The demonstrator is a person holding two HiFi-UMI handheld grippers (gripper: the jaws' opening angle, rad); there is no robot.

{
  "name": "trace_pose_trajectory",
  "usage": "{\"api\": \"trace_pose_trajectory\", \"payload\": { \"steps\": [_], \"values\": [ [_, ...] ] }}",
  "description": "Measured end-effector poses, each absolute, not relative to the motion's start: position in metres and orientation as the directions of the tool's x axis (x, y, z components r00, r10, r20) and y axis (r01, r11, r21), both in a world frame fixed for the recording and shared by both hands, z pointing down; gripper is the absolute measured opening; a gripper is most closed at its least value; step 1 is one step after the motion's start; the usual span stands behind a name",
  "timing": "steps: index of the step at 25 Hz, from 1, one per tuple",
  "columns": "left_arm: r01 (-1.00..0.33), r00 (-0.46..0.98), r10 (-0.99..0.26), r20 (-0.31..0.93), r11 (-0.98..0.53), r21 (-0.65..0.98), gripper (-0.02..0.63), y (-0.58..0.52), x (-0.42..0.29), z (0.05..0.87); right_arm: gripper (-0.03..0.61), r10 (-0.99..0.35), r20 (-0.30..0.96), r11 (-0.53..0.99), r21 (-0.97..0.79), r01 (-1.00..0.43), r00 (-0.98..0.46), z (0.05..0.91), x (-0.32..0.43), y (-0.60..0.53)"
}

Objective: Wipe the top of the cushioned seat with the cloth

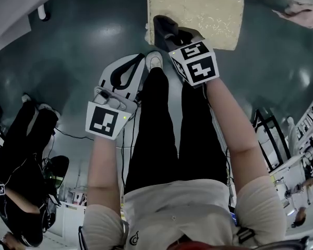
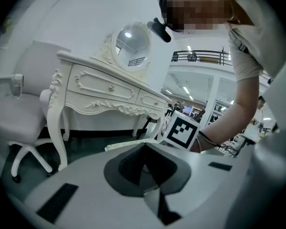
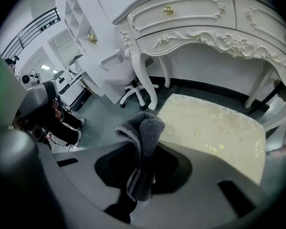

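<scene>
The cushioned seat (image 1: 198,9) is a cream, square pad on the dark floor ahead of my feet; it also fills the right gripper view (image 3: 214,128). In the left gripper view the seat (image 2: 128,144) shows only as a thin pale slab. My right gripper (image 1: 160,24) hangs over the seat's near left corner, shut on a folded grey cloth (image 3: 144,137) that sticks up between its jaws. My left gripper (image 1: 138,62) is lower and to the left, over the floor beside my white shoe (image 1: 154,60). Its jaws (image 2: 144,162) meet with nothing between them.
A white carved dressing table (image 3: 205,18) stands behind the seat, with an oval mirror (image 2: 131,44) on top. A white swivel chair (image 2: 19,118) sits left of it. A person in black (image 1: 21,139) is at my left. Pink fabric (image 1: 302,12) lies at the far right.
</scene>
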State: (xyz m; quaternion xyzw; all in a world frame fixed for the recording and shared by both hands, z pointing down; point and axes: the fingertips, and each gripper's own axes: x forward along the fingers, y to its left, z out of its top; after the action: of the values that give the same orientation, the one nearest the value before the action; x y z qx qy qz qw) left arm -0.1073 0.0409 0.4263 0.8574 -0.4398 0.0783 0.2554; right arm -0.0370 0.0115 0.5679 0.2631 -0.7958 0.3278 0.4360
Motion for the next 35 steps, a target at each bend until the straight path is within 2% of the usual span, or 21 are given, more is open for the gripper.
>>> {"api": "trace_pose_trajectory", "payload": {
  "steps": [7,13,28,35],
  "values": [
    [-0.804,0.587,-0.718,0.375,-0.464,0.371,0.012,0.046,-0.129,0.444,0.077,-0.091,0.874,0.645,-0.314,-0.697,-0.477,0.599,-0.061,0.027],
    [-0.785,0.613,-0.702,0.363,-0.491,0.377,0.012,0.042,-0.111,0.448,0.08,-0.074,0.885,0.673,-0.296,-0.678,-0.46,0.607,-0.044,0.022],
    [-0.775,0.628,-0.677,0.384,-0.5,0.386,0.012,0.035,-0.029,0.448,0.086,-0.114,0.893,0.639,-0.27,-0.72,-0.436,0.611,0.053,0.008],
    [-0.752,0.655,-0.656,0.374,-0.524,0.399,0.012,0.028,0.028,0.447,0.086,-0.132,0.911,0.608,-0.236,-0.758,-0.39,0.612,0.125,-0.003]
  ]
}}
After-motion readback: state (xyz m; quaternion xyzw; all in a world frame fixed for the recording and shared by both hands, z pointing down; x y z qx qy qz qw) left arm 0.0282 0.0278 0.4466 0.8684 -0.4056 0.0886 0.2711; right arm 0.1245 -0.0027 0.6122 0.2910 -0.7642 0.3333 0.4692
